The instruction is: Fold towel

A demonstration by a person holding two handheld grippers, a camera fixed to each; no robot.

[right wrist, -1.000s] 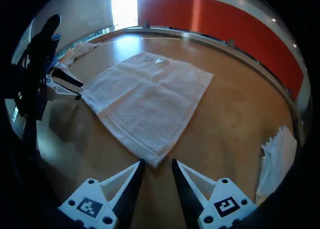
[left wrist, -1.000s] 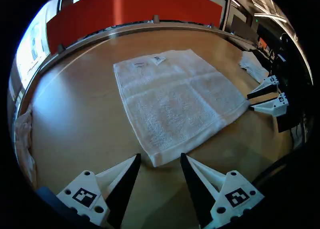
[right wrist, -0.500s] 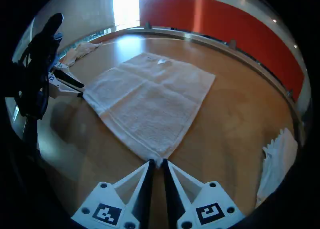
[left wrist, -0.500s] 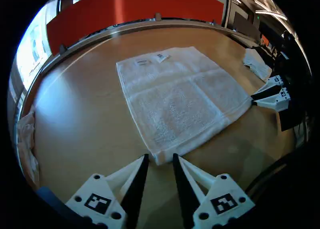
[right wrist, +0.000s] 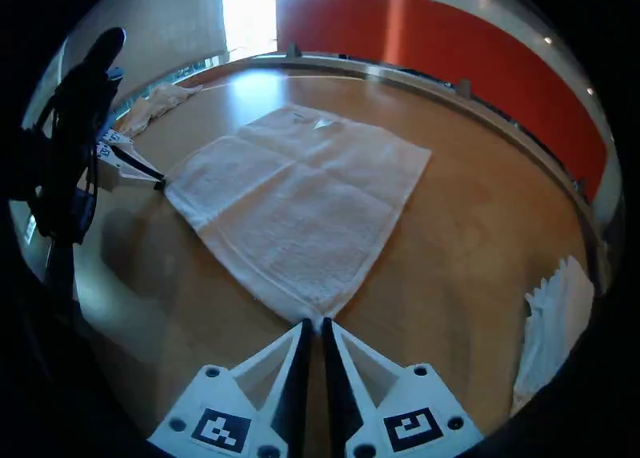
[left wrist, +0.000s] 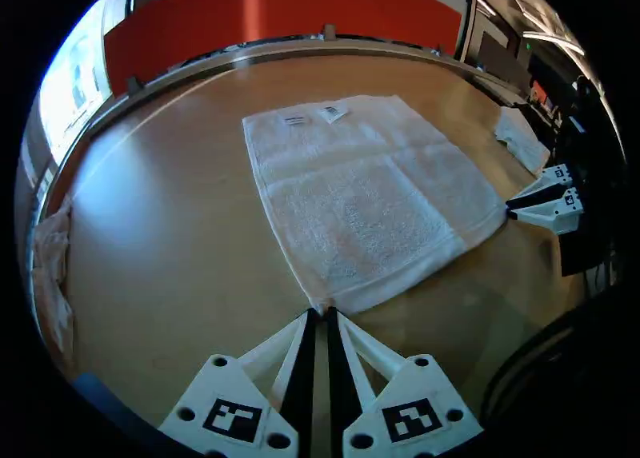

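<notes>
Towel point(left wrist: 368, 194) lies spread flat, one layer, on the wooden table point(left wrist: 160, 242), short of the red panel point(left wrist: 280, 14) that lines the table's far rim. It looks close to square, so no long axis stands out. Two small tags point(left wrist: 332, 113) sit on the edge nearest the panel. The left gripper point(left wrist: 320, 314) has its fingers drawn almost together, with one corner of the edge farthest from the panel pinched between the tips. The right gripper point(right wrist: 316, 324) is closed the same way on the other corner of that edge. Each view shows the opposite gripper at its own corner. The cloth runs away from both tools toward the panel, and neither hand is nearer. As I judge it, the coming move turns on that: both corners must lift together and travel panelward until the held edge meets the tagged one. Uneven lift would skew the fold. Count: one towel, two grippers, two tags, and two other white cloths point(right wrist: 556, 322) lying well apart from the towel, off to either side.
</notes>
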